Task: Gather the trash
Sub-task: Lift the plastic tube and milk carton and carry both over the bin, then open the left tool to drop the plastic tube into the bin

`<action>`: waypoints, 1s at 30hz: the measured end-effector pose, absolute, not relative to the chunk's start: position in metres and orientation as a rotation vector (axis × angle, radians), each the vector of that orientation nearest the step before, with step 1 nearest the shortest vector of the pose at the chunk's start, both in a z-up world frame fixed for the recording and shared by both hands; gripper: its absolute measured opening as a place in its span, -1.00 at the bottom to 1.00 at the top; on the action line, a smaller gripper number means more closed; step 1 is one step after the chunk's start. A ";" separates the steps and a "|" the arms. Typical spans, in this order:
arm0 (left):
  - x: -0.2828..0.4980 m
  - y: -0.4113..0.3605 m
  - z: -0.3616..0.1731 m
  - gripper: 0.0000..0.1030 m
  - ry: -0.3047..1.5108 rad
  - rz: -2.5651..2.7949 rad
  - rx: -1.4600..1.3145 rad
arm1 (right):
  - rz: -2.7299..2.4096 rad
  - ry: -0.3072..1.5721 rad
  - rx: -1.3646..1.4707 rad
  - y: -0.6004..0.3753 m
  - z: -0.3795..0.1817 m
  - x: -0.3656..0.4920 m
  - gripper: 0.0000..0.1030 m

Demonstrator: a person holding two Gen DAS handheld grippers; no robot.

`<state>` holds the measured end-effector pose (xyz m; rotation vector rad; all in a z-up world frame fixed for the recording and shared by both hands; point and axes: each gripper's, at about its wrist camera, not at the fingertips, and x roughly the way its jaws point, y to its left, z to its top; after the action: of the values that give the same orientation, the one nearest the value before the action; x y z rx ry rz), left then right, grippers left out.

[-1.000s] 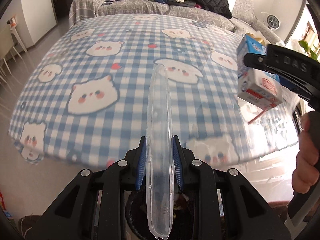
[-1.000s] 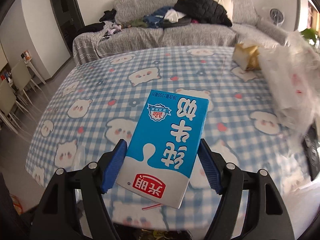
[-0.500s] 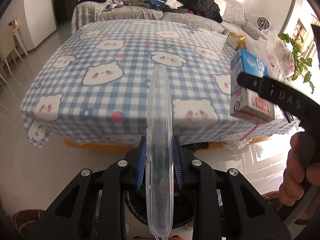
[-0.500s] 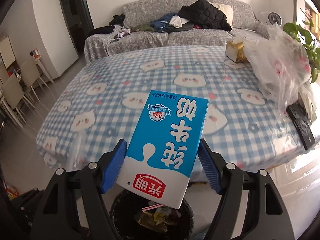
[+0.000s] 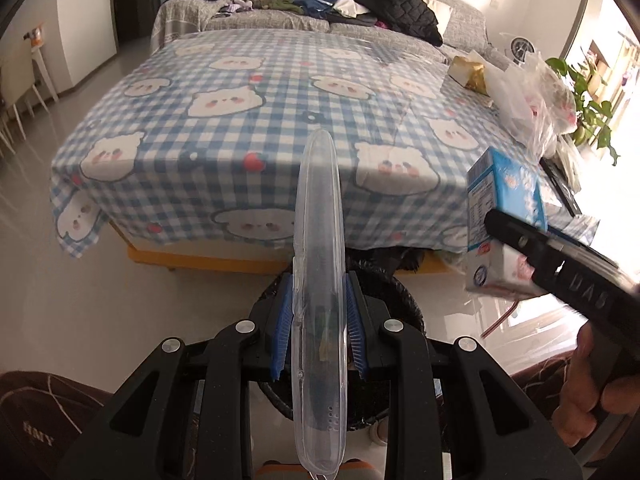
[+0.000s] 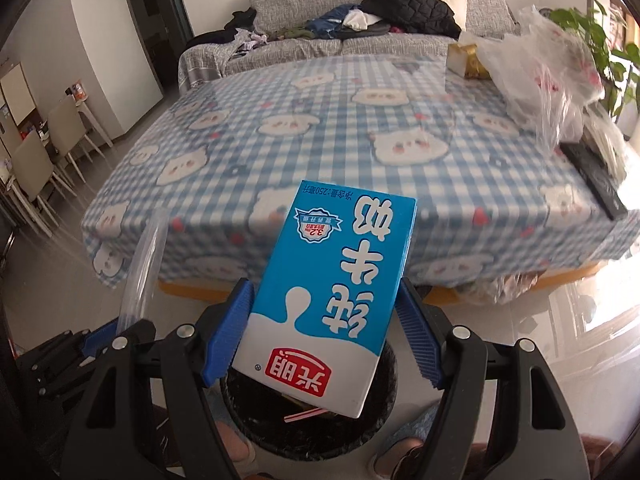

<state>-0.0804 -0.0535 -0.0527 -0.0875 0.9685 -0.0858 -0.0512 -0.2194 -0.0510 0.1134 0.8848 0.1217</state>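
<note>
My left gripper (image 5: 318, 320) is shut on a long clear plastic case (image 5: 319, 264), held on edge above a black trash bin (image 5: 404, 308) on the floor. My right gripper (image 6: 320, 332) is shut on a blue and white milk carton (image 6: 332, 284) with a striped straw, held over the same black bin (image 6: 384, 436). The carton (image 5: 504, 216) and right gripper also show at the right of the left wrist view. The clear case (image 6: 146, 256) shows at the left of the right wrist view.
A table with a blue checked bear cloth (image 5: 260, 120) stands in front of the bin. On its right side lie clear plastic bags (image 6: 548, 76), a gold-wrapped box (image 6: 466, 58) and a black remote (image 6: 596, 176). A grey sofa with clothes (image 6: 380, 20) is behind. Dining chairs (image 6: 44, 152) stand at left.
Both grippers have pulled back from the table and down, still holding their items. The bin has come under them.
</note>
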 end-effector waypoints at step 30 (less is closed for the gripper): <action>-0.058 -0.054 -0.207 -0.52 1.161 -0.031 -0.025 | 0.070 1.081 0.084 -0.211 -0.188 -0.043 0.35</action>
<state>-0.0584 -0.0542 -0.2073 -0.0252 1.1608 -0.0313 -0.0427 -0.2107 -0.1883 0.0839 1.0812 0.0698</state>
